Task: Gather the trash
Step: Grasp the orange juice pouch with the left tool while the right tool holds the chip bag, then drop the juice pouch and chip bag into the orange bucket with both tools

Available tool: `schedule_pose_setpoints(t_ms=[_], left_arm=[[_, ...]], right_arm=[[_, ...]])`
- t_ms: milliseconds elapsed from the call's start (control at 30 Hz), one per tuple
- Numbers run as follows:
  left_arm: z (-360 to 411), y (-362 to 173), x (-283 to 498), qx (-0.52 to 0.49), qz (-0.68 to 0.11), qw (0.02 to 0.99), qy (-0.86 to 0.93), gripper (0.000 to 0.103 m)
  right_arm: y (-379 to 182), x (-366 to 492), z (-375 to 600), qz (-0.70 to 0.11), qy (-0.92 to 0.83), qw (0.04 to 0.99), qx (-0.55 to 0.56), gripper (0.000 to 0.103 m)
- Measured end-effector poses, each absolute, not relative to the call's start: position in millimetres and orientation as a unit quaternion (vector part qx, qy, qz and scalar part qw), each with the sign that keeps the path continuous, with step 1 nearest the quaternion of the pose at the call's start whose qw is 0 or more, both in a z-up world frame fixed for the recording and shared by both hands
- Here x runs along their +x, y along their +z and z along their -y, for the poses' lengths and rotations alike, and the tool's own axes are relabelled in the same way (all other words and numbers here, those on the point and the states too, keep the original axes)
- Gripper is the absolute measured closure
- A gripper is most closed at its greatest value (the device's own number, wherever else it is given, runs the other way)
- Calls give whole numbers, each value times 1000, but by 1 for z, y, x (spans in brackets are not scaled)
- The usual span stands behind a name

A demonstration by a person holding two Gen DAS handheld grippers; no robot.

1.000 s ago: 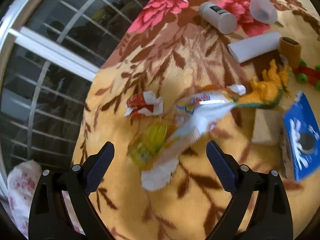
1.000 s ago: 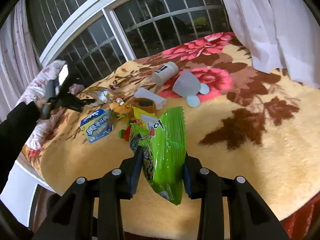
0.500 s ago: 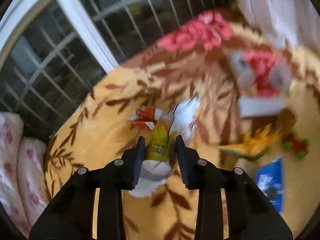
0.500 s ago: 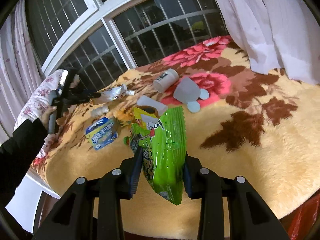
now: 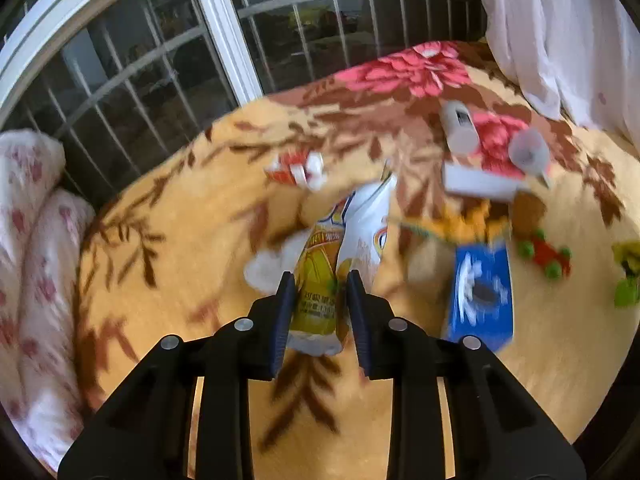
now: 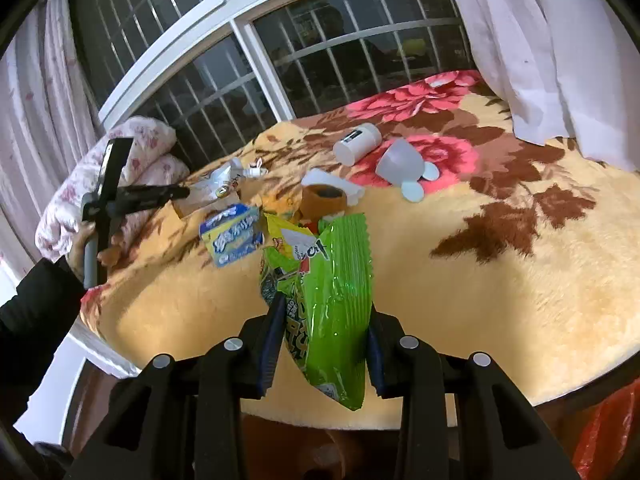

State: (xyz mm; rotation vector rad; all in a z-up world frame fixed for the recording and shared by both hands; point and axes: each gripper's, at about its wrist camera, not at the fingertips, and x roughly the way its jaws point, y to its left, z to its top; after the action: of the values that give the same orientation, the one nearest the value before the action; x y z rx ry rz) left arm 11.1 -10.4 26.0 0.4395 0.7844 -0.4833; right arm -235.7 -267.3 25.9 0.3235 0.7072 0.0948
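My left gripper [image 5: 320, 284] is shut on a yellow and white snack wrapper [image 5: 352, 240] and holds it above the flowered blanket [image 5: 180, 260]. It also shows in the right wrist view [image 6: 182, 192] with the wrapper [image 6: 216, 184]. My right gripper [image 6: 324, 312] is shut on a green snack bag [image 6: 336, 292] held above the blanket's near edge. A red and white wrapper [image 5: 298, 168] lies beyond the left gripper. A blue packet [image 5: 480, 292] lies to its right and also shows in the right wrist view [image 6: 234, 234].
A white bottle [image 6: 358, 144], a grey cup [image 6: 400, 164], a white roll [image 6: 332, 182], a brown cup [image 6: 324, 200] and small toys [image 5: 540, 252] lie on the blanket. A barred window [image 6: 320, 68] is behind, a pink quilt [image 5: 32, 240] at the left, a white curtain [image 6: 540, 40] at the right.
My left gripper closed on the yellow and white wrapper and lifted it off the blanket, tilting up. My right gripper stayed shut on the green bag, hardly moving.
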Motion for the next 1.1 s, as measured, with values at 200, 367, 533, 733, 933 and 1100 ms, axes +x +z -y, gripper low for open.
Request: schedule_pose_setpoints(t_ms=[200,367,533,733,933,1100], left_arm=[[9,-7,14,222,-386,869,-214,77],[30,-12,31,251,-388,860,-215,44],[56,-22,52,280,-393,848,-220,44],[54,-20,62,239,-406,857,-207,70],[22,21,22,161,-383,884,-214,72],[-15,75,-72,130,-319,911,-225,72]], right_arm=[[19,-231,264,-350,52,921,164,67],[17,-233,266,-349,52,921,165,67],[14,-234,268,-349,53,920,171,67],[16,-235,269,-346,53,921,172,67],[28,-243,258,-338,59,927,152,68],[47,-259,238,-328,98,929,139,68]])
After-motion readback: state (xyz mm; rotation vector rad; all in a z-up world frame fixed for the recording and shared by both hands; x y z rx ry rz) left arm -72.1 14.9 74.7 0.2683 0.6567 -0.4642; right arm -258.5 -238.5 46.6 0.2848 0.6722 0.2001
